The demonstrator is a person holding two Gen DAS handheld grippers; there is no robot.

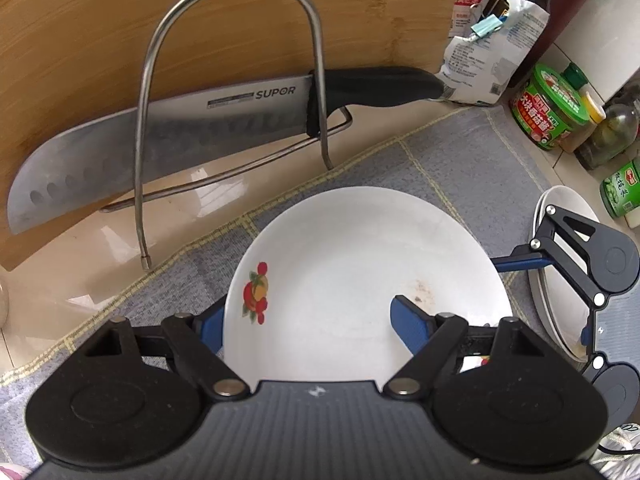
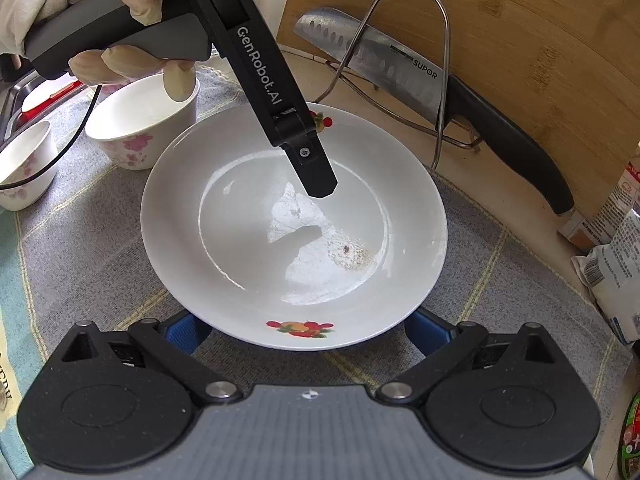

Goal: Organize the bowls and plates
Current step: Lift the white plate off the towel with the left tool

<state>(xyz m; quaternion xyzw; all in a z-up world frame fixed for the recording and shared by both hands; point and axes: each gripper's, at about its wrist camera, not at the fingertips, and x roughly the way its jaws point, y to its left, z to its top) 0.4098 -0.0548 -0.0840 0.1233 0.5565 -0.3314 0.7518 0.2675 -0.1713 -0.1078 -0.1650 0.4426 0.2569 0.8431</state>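
- The plate (image 1: 360, 260) is white glazed ceramic, round and shallow with a broad sloping rim. It sits in the lower middle of both views on a grey woven mat (image 1: 460, 152) crossed by pale yellow lines.
- A red and orange fruit motif (image 1: 254, 292) is printed on the rim. A brownish speckled smear shows on the glossy well, right of centre in the right wrist view.
- The left tool (image 1: 308, 320) is partly spread across the plate's rim. One blue-padded finger (image 1: 408, 320) lies over the well and the other is mostly hidden behind the rim. Whether the pads press on the plate cannot be told.
- The right tool (image 2: 306, 328) has its jaws spread wide at the plate's near rim, with the blue pads at either side. Whether they touch it cannot be told.
- A gloved hand (image 2: 120, 8) grips the left tool's grey handle at upper left.
- Two white bowls with pink blossoms stand on the mat at left, one larger (image 2: 140, 120) and one smaller (image 2: 24, 160).
- A second white plate (image 1: 568, 200) shows behind the right tool at the right edge.
- At the top, a bent steel wire rack (image 1: 319, 48) carries a dimpled steel knife (image 1: 180, 136) with a black handle. The knife leans against a bamboo cutting board (image 1: 80, 40).
- The table (image 1: 80, 248) is glossy beige.
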